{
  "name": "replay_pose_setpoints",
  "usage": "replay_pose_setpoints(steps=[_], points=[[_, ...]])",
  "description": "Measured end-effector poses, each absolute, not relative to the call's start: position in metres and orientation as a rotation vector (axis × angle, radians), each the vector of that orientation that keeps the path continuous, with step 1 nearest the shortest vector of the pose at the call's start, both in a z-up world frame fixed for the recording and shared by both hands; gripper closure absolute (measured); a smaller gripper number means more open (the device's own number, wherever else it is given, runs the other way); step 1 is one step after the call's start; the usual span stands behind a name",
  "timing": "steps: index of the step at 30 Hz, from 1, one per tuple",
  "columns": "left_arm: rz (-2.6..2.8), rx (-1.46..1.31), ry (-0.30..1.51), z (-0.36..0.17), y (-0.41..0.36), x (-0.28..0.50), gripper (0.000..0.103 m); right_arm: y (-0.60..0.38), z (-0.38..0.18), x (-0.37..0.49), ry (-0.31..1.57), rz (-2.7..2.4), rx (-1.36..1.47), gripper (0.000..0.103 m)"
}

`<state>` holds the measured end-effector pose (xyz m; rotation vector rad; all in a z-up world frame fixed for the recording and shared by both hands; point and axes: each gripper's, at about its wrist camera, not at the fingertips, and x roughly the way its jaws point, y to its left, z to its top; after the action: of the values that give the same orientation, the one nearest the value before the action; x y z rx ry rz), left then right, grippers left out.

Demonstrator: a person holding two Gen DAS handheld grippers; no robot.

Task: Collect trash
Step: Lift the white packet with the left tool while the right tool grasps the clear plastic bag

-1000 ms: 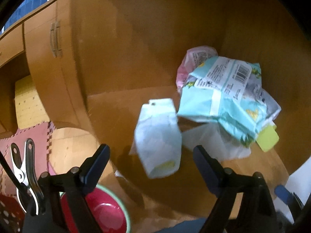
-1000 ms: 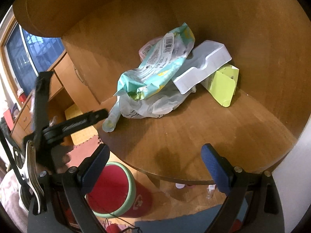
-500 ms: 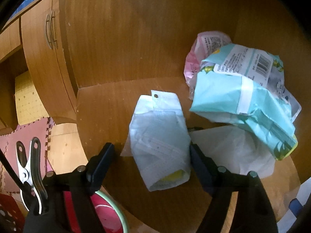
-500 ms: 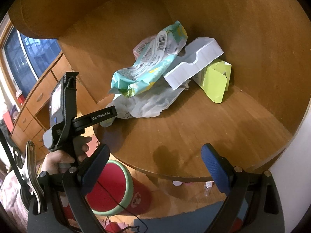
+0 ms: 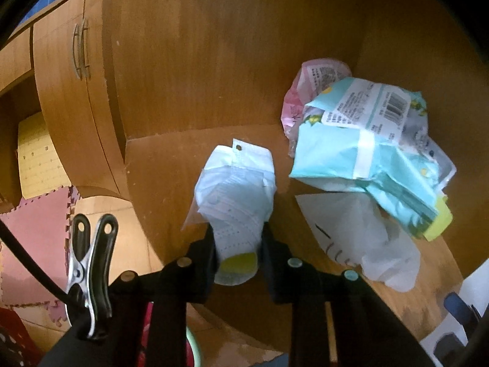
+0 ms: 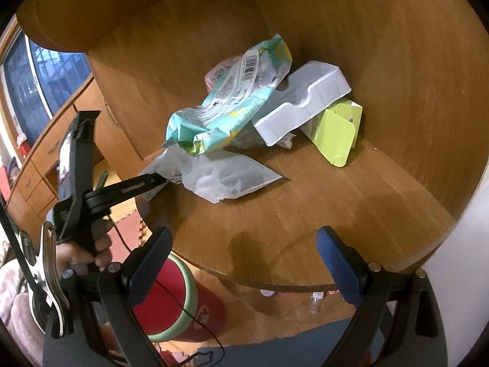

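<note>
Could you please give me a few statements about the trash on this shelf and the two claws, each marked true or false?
1. The left claw has the pale blue packet between its fingers. True; its jaws are closing on it.
2. The right claw holds the lime green card. False; it is open and empty, well short of the card.
3. The teal wrapper lies partly on the clear plastic bag. True.
4. The white plastic tray sits on the floor. False; it rests on the wooden shelf, leaning against the pile.
5. A red bin with a green rim stands below the shelf edge. True.
</note>
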<state>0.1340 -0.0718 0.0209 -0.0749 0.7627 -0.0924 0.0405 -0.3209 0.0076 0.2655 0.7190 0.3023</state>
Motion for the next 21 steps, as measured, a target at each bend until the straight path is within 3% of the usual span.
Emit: replay_pose_setpoints(steps=[21], points=[[-0.086,-0.104,0.768,0.033,-0.032,0.087,0.077,-0.270,0.021,0.077,0.633,0.278,0.138,0.006]])
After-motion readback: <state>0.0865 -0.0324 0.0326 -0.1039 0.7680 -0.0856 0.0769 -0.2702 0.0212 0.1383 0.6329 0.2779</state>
